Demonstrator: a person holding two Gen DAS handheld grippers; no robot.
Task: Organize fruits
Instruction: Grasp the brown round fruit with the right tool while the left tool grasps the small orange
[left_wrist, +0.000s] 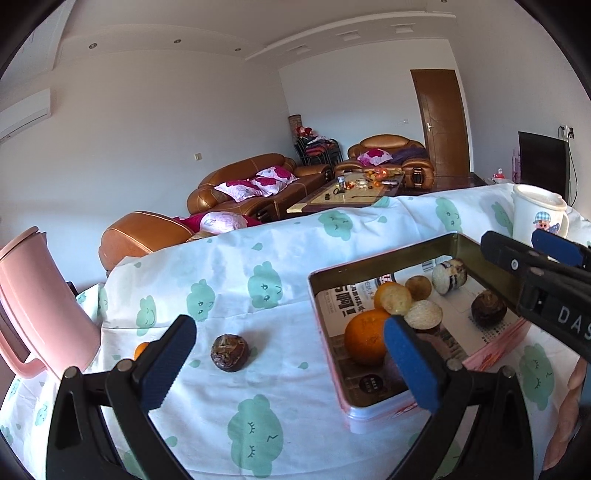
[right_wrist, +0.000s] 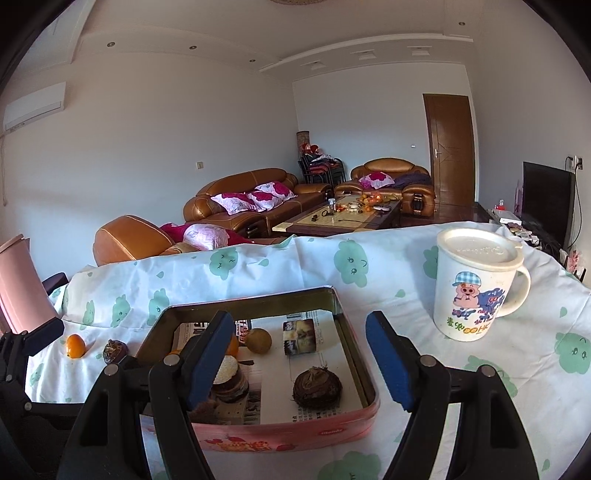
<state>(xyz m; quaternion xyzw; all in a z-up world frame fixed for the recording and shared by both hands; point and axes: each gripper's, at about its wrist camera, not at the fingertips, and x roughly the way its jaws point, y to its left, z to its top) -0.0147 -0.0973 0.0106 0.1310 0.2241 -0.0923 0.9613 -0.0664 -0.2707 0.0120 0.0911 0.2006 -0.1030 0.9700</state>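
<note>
Currently, step in hand: the loose fruit on the cloth is being approached so it can be gathered into the tin; this is judged from how things lie.
Left gripper (left_wrist: 290, 363): jaws are spread wide with nothing between the pads; it is aimed at the cloth between the dark fruit and the tin.
Right gripper (right_wrist: 299, 363): jaws are held apart and empty; it hangs over the near edge of the tin, and its dark fingers are also seen at the right of the left wrist view.
Tin (right_wrist: 356, 347): a shallow rectangular box lined with printed paper, set on the cloud-patterned tablecloth (left_wrist: 229, 266).
Fruit already in the tin: a large orange (left_wrist: 364, 338), a dark round fruit (right_wrist: 317, 387) near the right wall, a brown one (right_wrist: 258, 340) toward the back, and several cut or peeled pieces are seen.
Fruit outside the tin: a dark wrinkled fruit (left_wrist: 229, 352) lies on the cloth just left of the tin; a small orange (right_wrist: 75, 346) lies further left, near the pink jug (left_wrist: 40, 306).
Bystanders: a lidded cartoon mug (right_wrist: 476, 284) stands right of the tin, apart from it.
Progress: most pieces are judged to be placed; two remain outside.
Next move calls for: the left gripper to be lowered around the dark wrinkled fruit, closed gently since it looks soft, then lifted clear of the tin wall.
Risk: the round fruit could be rolled away by an off-centre pad.
</note>
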